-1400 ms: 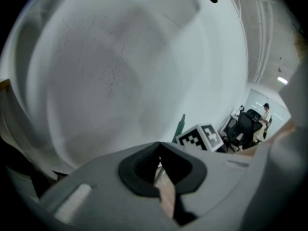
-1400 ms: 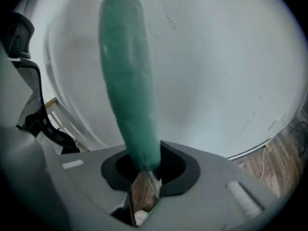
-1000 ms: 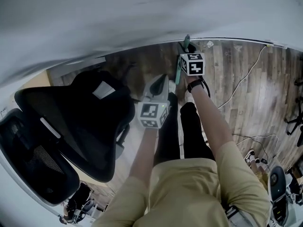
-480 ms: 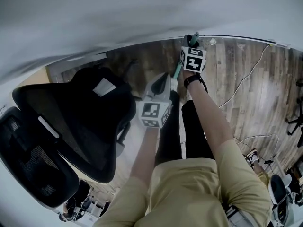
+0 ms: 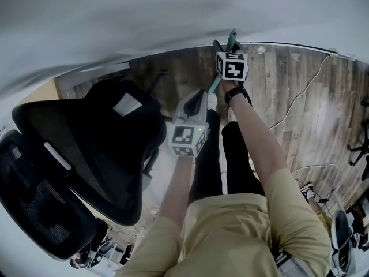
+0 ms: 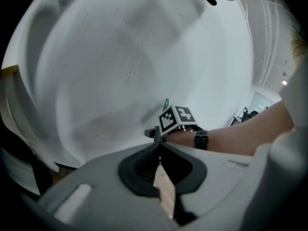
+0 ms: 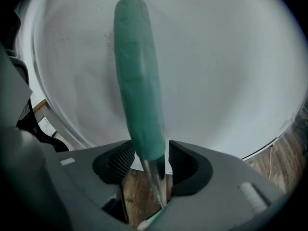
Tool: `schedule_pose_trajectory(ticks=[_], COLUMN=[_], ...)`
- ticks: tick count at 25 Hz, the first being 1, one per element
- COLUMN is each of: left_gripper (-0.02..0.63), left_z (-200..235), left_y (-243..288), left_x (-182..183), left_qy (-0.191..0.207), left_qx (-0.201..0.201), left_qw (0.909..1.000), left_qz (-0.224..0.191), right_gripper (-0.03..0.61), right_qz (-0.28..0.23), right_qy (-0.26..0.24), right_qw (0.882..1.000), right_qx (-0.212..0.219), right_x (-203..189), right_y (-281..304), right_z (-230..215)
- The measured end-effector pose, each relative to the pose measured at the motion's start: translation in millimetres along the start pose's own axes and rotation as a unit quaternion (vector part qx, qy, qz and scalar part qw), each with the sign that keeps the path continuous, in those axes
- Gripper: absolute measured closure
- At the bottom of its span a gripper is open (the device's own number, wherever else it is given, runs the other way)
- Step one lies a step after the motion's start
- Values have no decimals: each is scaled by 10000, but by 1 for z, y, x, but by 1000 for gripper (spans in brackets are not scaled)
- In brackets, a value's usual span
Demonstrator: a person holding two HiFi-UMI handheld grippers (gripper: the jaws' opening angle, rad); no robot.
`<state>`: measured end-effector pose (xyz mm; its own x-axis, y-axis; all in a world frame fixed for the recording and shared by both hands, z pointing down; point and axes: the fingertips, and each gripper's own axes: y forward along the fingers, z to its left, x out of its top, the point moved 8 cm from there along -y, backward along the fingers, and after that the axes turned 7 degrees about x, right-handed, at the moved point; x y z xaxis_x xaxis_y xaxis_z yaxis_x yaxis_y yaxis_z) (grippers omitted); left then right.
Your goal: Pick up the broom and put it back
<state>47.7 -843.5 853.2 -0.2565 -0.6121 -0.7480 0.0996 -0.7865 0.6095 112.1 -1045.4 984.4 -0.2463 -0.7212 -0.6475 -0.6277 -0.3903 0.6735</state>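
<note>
Right claw (image 7: 150, 160) is spreading its jaws round the broom (image 7: 139, 81), whose green grip runs up to twelve o'clock against the white wall (image 7: 231, 57), seemingly propped there for letting go. That arm reaches out, tipped downward; left claw (image 6: 160, 146), pressed together and empty, hangs at its seven o'clock

The right tool (image 7: 150, 159) has its two jaws opening. The broom's green handle (image 7: 138, 81) stands up between them and leans a little to the left. A small gap shows between the handle and the pad on the picture's right. Under the green part, a shiny metal pole (image 7: 155, 182) goes down. Behind it all is a white wall (image 7: 231, 57). A brown wood floor (image 7: 288, 150) shows low on the right.
</note>
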Motion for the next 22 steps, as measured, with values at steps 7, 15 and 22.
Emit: schedule_pose_trajectory(ticks=[7, 15, 22], left_gripper=[612, 612, 612], left_z=[3, 1, -13], left_y=[-2, -9, -37], left_x=[-5, 1, 51], left_qy=[-72, -119, -83], left_qx=[5, 74, 251], left_qw=[10000, 9999, 9990], left_qz=[15, -30, -354], right_gripper=[230, 153, 192], right_qz=[179, 112, -136], right_qy=[-81, 74, -314], right_qw=[9997, 9993, 9981], right_qx=[126, 347, 517], right_x=[-10, -17, 11], right_y=[3, -39, -131], right_z=[5, 5, 22])
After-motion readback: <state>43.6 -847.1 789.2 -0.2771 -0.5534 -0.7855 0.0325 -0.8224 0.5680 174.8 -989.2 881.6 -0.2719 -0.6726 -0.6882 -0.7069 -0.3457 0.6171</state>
